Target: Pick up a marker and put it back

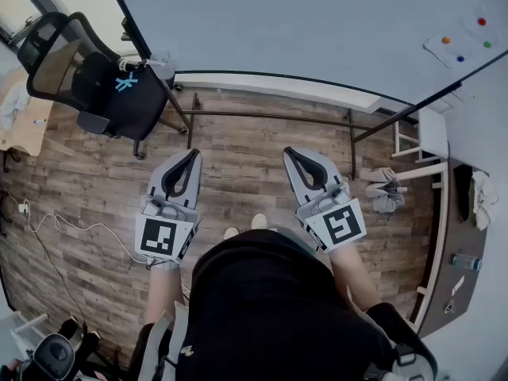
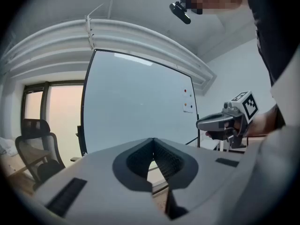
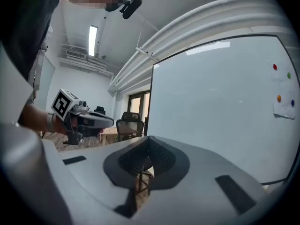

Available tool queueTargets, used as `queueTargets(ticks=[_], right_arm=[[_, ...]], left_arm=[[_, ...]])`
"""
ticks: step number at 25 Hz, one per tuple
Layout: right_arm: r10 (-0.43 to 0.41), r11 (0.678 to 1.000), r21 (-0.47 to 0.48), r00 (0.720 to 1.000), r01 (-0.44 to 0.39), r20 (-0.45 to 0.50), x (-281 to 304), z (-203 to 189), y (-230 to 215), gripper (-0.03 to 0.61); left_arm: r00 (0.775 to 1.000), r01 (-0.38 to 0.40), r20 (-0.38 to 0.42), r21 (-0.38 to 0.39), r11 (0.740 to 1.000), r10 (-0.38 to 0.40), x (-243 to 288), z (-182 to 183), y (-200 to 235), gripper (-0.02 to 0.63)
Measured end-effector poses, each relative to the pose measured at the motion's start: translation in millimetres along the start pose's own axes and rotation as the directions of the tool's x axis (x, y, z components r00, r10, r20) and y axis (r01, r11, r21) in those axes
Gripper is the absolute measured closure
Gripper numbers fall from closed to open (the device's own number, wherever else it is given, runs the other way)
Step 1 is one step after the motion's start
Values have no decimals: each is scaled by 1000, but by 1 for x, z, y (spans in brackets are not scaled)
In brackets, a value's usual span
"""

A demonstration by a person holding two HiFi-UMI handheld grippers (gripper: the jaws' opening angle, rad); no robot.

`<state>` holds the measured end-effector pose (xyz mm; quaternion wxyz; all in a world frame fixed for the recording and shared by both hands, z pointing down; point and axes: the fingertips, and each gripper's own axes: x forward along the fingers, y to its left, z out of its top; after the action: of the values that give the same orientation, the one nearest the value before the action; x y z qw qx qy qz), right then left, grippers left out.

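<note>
I stand facing a large whiteboard (image 1: 317,22) with a narrow tray (image 1: 278,86) along its lower edge. No marker can be made out in any view. My left gripper (image 1: 193,153) is held at waist height over the wooden floor, shut, with nothing between its jaws (image 2: 153,142). My right gripper (image 1: 290,151) hangs level with it about a hand's width to the right, also shut and empty (image 3: 147,138). Each gripper shows in the other's view: the right gripper (image 2: 220,122), the left gripper (image 3: 93,121). Both point toward the board.
A sheet with coloured dot magnets (image 1: 464,38) is stuck at the board's upper right. A black office chair (image 1: 95,78) stands at the left, the board's stand legs (image 1: 270,117) ahead. A white stool (image 1: 425,145), a dark desk (image 1: 456,236) and a floor cable (image 1: 71,228) are nearby.
</note>
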<state>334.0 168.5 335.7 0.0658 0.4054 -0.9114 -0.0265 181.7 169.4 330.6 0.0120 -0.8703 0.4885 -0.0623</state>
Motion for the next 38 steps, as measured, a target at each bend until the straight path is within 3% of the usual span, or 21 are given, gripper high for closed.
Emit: queueTargets(ticks=[7, 14, 21, 29, 38], right_arm=[[5, 997, 77, 1000, -6, 18, 1, -8, -32, 565], [68, 993, 96, 997, -70, 21, 8, -22, -59, 565], [130, 988, 79, 992, -130, 10, 39, -27, -53, 563], [134, 990, 51, 991, -133, -24, 110, -26, -28, 563], [100, 995, 34, 992, -98, -76, 221, -17, 9, 563]], left_arm=[[998, -55, -32, 27, 998, 56, 20, -6, -2, 609], [988, -125, -79, 54, 991, 129, 34, -21, -3, 608], [974, -209, -94, -1, 978, 208, 26, -36, 30, 607], [973, -220, -78, -19, 975, 218, 19, -45, 103, 609], [977, -205, -74, -63, 977, 200, 4, -61, 215, 607]])
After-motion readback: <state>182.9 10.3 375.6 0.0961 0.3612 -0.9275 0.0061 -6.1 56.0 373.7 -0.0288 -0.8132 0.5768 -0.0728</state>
